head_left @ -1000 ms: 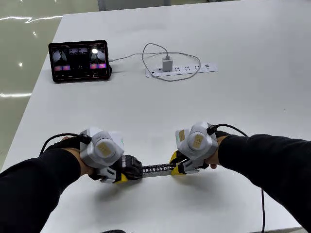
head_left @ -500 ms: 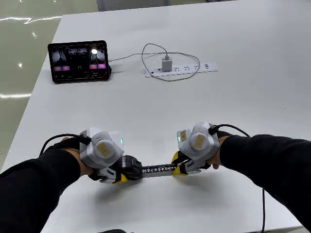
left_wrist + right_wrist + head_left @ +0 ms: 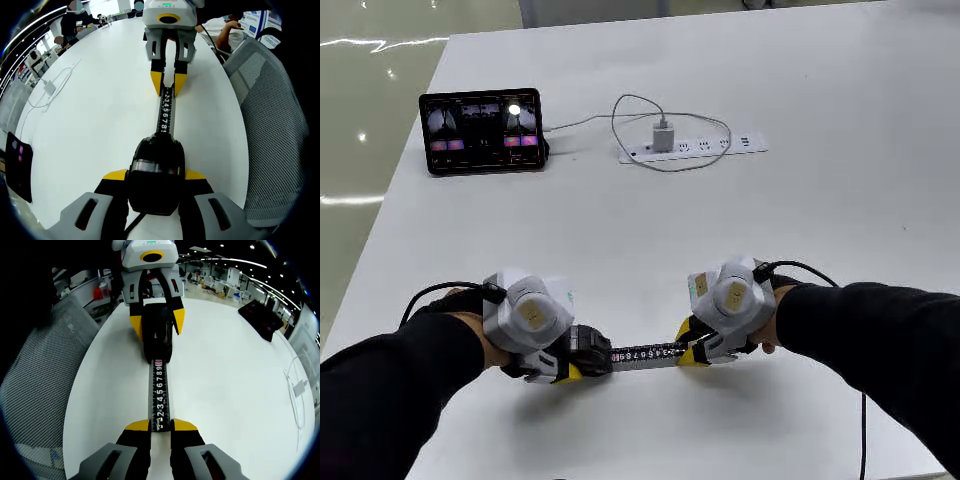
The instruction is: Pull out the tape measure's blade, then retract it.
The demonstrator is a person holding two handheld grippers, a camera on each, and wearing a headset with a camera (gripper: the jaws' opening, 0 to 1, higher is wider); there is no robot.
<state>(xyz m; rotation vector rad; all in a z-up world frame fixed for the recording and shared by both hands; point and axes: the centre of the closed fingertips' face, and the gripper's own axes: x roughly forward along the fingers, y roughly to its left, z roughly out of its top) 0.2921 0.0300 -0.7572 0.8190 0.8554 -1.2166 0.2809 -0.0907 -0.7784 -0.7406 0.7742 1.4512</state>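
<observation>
Table [image 3: 720, 230]: one tape measure [image 3: 588, 350] (blade [image 3: 645, 352] out) in left gripper [image 3: 156, 175], right gripper [image 3: 160, 426].

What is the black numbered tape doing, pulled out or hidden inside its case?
Pulled out, partway. The black numbered blade stretches from the black tape measure case in the left gripper to the right gripper pinching its tip.

Your tape measure [image 3: 588, 350] has a black case and sits low on the bench [image 3: 650, 230], close to its near edge. Its blade [image 3: 645, 352], dark with white numerals, is drawn out a short way, straight and flat, running rightward from the case.
</observation>
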